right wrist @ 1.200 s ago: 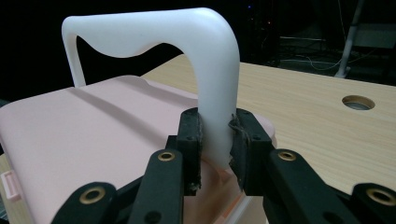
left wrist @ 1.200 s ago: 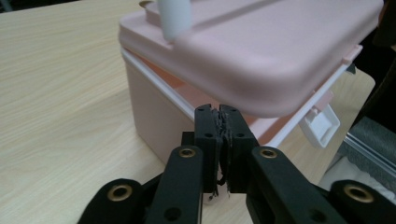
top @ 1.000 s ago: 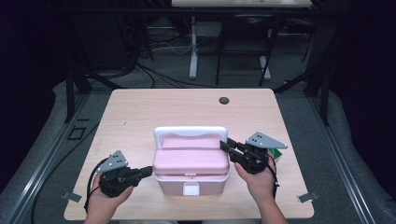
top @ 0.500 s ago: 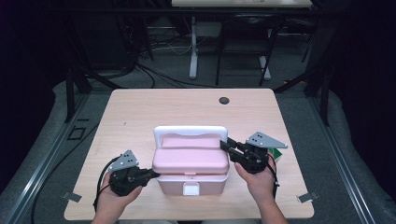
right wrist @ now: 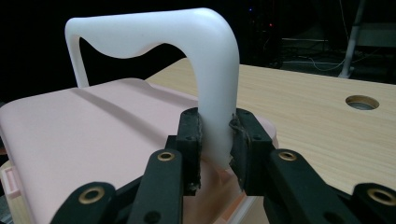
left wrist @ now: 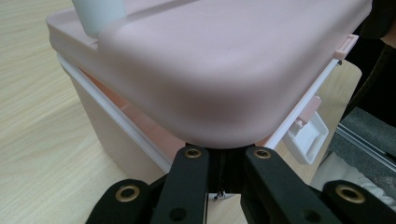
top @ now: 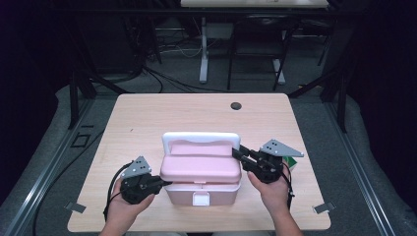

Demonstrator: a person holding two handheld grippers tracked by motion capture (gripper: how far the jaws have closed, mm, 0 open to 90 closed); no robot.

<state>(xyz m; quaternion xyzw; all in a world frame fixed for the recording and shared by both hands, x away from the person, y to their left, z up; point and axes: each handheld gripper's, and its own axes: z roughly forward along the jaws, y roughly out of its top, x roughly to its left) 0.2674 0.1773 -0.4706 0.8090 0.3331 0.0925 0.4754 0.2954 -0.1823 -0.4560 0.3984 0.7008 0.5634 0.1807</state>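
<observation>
A pink storage box with a white latch stands on the wooden table, near its front edge. The box's white handle is raised upright. My right gripper is shut on the right leg of that handle, with a pad on each side of it. At the box's left side is my left gripper, shut. In the left gripper view its tips sit right under the rounded corner of the pink lid. The lid hides their ends there.
A small green thing lies on the table just right of my right hand. A round cable hole is near the table's far edge. Dark floor, cables and desk legs lie beyond the table.
My left gripper has moved right, from clear of the box to its left side. The right gripper and the handle have kept still.
</observation>
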